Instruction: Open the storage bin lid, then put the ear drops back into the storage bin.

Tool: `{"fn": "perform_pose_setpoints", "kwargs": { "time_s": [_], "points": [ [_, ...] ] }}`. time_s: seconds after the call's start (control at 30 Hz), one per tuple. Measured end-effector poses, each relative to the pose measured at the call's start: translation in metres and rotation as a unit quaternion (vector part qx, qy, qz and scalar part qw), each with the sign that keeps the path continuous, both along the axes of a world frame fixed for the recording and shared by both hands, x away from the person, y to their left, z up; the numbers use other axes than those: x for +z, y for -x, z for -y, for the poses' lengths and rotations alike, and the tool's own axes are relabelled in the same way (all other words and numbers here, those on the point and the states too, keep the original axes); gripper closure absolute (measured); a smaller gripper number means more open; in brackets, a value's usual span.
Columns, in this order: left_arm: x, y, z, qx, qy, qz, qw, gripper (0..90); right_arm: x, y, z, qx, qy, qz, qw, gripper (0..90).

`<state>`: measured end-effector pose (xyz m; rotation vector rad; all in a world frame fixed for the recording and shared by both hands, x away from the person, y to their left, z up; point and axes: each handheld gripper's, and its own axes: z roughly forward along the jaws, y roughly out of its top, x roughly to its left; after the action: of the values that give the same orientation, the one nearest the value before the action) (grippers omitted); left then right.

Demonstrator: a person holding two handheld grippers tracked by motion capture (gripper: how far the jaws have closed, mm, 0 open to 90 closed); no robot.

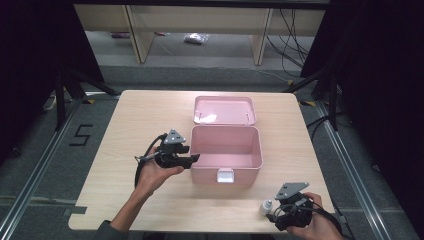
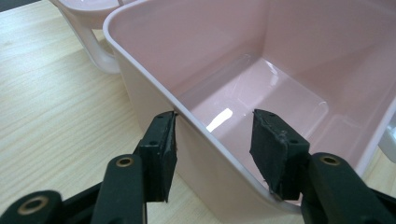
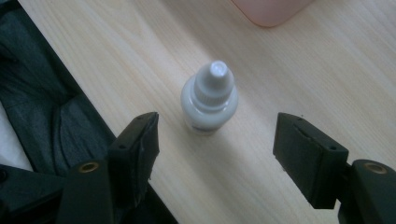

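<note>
Nearest item: my right gripper (image 3: 215,140), jaws standing wide apart, nothing between the pads. Just ahead of it, a small white dropper bottle (image 3: 209,99) stands upright on the wooden table (image 3: 303,70), untouched, close to the table's near edge. High view places this bottle (image 1: 266,207) just left of that gripper (image 1: 280,216), well apart from the pink box (image 1: 226,150).

Second item: my left gripper (image 2: 212,144), jaws partly open, straddling the box's left wall (image 2: 196,140); one pad (image 2: 161,149) touches the outside by the rim, the other hangs inside, clear of it. No firm grip.

High view also shows the box's open lid (image 1: 224,110) lying flat behind it.
</note>
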<state>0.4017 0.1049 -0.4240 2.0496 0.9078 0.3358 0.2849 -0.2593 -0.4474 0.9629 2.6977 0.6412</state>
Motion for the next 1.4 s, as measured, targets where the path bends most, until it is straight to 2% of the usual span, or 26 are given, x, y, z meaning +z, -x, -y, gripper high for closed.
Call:
{"fn": "perform_pose_setpoints", "kwargs": {
  "time_s": [0.1, 0.17, 0.33, 0.43, 0.47, 0.5, 0.57, 0.63, 0.73, 0.77, 0.8, 0.9, 1.07, 1.2, 1.3, 1.4],
  "points": [
    [0.0, 0.0, 0.0, -0.001, 0.001, 0.0, 1.0, 49.8, 0.0, -0.002, -0.006, -0.001, 0.008, -0.006, 0.9999, 32.6],
    [0.0, 0.0, 0.0, -0.001, 0.0, 0.0, 1.0, 49.9, 0.001, -0.005, -0.008, 0.013, 0.016, -0.002, 0.9998, 32.7],
    [0.0, 0.0, 0.0, 0.0, 0.0, -0.001, 1.0, 49.9, 0.003, -0.011, -0.015, 0.017, 0.031, -0.009, 0.9993, 33.2],
    [0.001, 0.0, 0.0, -0.002, -0.002, -0.003, 1.0, 49.9, 0.001, -0.015, -0.02, 0.026, 0.039, -0.014, 0.9988, 33.8],
    [0.001, 0.0, 0.001, -0.001, -0.001, -0.003, 1.0, 49.7, 0.0, -0.018, -0.022, 0.04, 0.041, -0.011, 0.9983, 34.0],
    [0.001, -0.001, 0.001, -0.002, -0.002, -0.004, 1.0, 49.6, 0.0, -0.017, -0.025, 0.028, 0.045, -0.016, 0.9984, 34.1],
    [0.0, -0.002, 0.001, 0.0, -0.002, -0.004, 1.0, 49.2, -0.001, -0.019, -0.029, 0.031, 0.056, -0.017, 0.9978, 35.2],
    [-0.002, -0.002, 0.002, -0.006, -0.016, -0.004, 0.9998, 49.7, -0.002, -0.021, -0.033, 0.038, 0.065, -0.022, 0.9969, 36.4],
    [-0.002, -0.003, 0.001, -0.005, -0.011, -0.007, 0.9999, 49.8, -0.003, -0.023, -0.036, 0.038, 0.076, -0.026, 0.9961, 38.0],
    [-0.002, -0.003, 0.001, -0.004, -0.013, -0.006, 0.9999, 50.3, -0.004, -0.024, -0.035, 0.048, 0.079, -0.027, 0.9954, 39.0],
    [-0.003, -0.003, 0.001, -0.004, -0.012, -0.006, 0.9999, 50.3, -0.004, -0.024, -0.036, 0.04, 0.083, -0.03, 0.9953, 40.3],
    [-0.002, -0.003, 0.001, -0.003, -0.013, -0.007, 0.9999, 50.5, -0.006, -0.024, -0.036, 0.043, 0.091, -0.036, 0.9943, 43.4],
    [-0.002, -0.002, 0.002, -0.002, -0.012, -0.007, 0.9999, 50.4, -0.006, -0.026, -0.035, 0.055, 0.101, -0.038, 0.9926, 48.2],
    [-0.001, -0.002, 0.002, -0.004, -0.01, -0.007, 0.9999, 50.3, -0.006, -0.024, -0.034, 0.048, 0.099, -0.044, 0.9929, 50.3],
    [0.0, 0.0, 0.002, 0.002, -0.007, -0.005, 1.0, 49.8, -0.005, -0.025, -0.033, 0.059, 0.097, -0.046, 0.9924, 51.7],
    [0.001, 0.0, 0.002, -0.003, -0.005, -0.007, 1.0, 49.6, -0.005, -0.025, -0.033, 0.063, 0.098, -0.053, 0.9918, 54.1]
  ]
}}
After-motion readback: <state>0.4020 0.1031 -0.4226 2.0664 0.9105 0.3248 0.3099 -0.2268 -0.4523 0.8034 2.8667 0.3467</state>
